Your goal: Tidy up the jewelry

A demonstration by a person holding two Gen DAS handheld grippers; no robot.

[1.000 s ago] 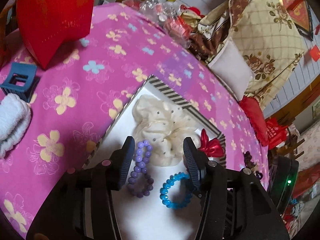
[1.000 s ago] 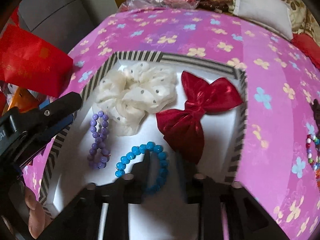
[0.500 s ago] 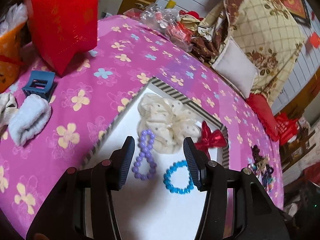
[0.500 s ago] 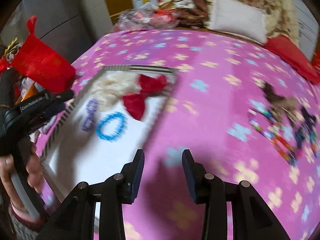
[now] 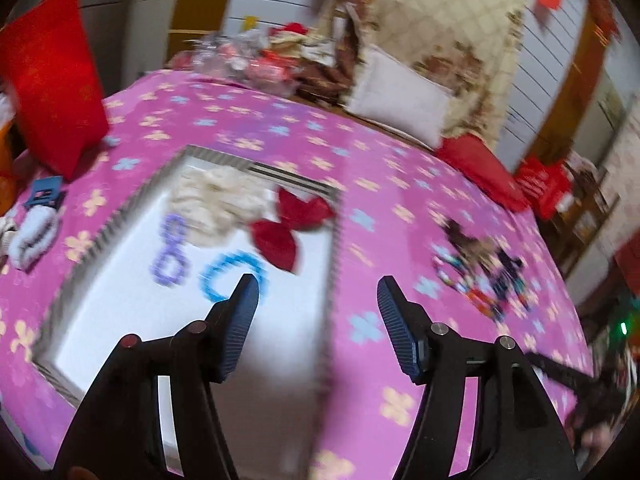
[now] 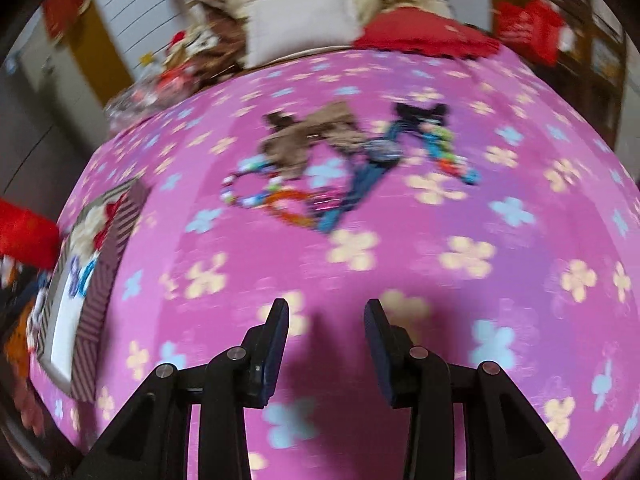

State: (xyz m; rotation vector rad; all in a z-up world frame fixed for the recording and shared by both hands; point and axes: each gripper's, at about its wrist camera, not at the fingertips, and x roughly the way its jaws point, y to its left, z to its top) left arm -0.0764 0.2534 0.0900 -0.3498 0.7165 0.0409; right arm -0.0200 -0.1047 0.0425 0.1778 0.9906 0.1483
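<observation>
A striped-rim white tray [image 5: 256, 169] on the pink flowered cloth holds a purple bead bracelet [image 5: 172, 250], a blue bead bracelet [image 5: 234, 274], a cream scrunchie [image 5: 220, 204] and a red bow [image 5: 294, 228]. My left gripper [image 5: 314, 294] hovers over the tray's right rim, its jaws opening with nothing between them. A blurred pile of loose jewelry [image 6: 340, 168] lies on the cloth: a colourful bead bracelet [image 6: 256, 192], a brown bow [image 6: 308, 136], a blue strap [image 6: 360, 184]. My right gripper [image 6: 326, 316] stands open and empty on the near side of that pile. The same pile [image 5: 480, 276] shows right of the tray.
A red paper bag [image 5: 48, 92] stands left of the tray, with a blue hair claw [image 5: 44, 194] and a white fuzzy scrunchie [image 5: 34, 236] beside it. Pillows [image 6: 300, 20], a red cushion [image 6: 424, 32] and wrapped packets [image 5: 248, 64] line the far edge.
Both grippers swung right, away from the tray's bracelets. The left one widened and now sits over the tray's right rim. The right one left the tray and now faces the loose pile.
</observation>
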